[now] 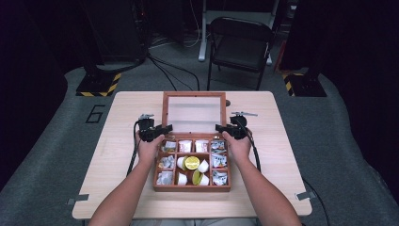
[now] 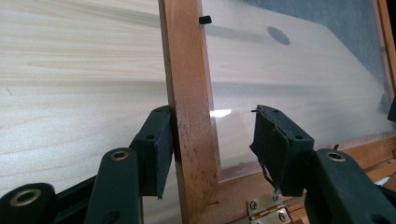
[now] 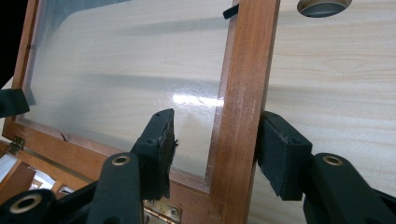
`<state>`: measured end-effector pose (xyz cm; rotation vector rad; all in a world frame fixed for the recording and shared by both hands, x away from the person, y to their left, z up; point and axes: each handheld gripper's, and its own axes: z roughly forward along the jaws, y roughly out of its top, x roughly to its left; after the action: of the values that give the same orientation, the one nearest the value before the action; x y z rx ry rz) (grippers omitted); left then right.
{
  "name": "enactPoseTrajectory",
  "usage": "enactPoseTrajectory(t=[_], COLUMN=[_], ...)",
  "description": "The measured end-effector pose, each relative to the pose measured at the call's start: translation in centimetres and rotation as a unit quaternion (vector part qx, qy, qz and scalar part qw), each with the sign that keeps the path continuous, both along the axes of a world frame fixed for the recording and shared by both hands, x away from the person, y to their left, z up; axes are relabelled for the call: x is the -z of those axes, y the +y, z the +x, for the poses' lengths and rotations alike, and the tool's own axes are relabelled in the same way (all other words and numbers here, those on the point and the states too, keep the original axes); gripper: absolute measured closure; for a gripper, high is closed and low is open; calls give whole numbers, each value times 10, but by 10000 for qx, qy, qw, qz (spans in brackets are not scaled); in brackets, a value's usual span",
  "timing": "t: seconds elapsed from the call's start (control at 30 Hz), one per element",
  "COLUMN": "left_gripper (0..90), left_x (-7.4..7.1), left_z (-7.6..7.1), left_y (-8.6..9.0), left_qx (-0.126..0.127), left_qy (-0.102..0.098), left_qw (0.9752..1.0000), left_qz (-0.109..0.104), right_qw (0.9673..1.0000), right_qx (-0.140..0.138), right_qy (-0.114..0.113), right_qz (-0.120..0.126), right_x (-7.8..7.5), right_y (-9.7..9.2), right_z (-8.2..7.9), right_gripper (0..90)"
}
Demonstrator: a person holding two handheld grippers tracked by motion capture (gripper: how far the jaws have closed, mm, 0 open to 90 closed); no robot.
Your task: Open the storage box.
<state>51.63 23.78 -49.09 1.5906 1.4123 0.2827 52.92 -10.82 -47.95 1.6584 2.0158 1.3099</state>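
Folding chair (image 1: 240, 44), grey floor (image 1: 42, 155)

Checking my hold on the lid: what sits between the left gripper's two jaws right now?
The lid's left wooden rail stands between the left gripper's jaws in the left gripper view, against the outer pad; the inner pad stands off the clear pane.

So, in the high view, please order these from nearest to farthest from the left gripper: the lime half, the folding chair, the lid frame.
From the left gripper:
1. Lid frame, directly at its jaws, on the lid's left side.
2. Lime half, in the middle compartment of the wooden box, nearer the person.
3. Folding chair, on the floor beyond the table's far edge.
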Motion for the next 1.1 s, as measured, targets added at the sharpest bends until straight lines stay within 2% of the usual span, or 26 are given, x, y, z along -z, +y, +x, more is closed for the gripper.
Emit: enactPoseTrajectory(t=[0.1, 0.4, 0.63, 1.1], left_gripper=[482, 477, 476, 472], left_x=[1, 7, 9, 12], left_z=[0, 0, 0, 2], left_y=[1, 0, 0, 1], left_qx=[16, -142, -142, -165], left_qy=[1, -18, -48, 16], left_qw=[10000, 9998, 9997, 9994], left_qz=[-20, -161, -214, -288], right_qw=[10000, 9994, 9992, 9986], right_qx=[11, 209, 266, 333], right_qy=[-17, -29, -25, -36], right_qz=[15, 257, 306, 417], right_x=[1, 8, 11, 16], right_y=[0, 0, 1, 0], right_z=[1, 0, 0, 1], right_gripper=[480, 476, 473, 470])
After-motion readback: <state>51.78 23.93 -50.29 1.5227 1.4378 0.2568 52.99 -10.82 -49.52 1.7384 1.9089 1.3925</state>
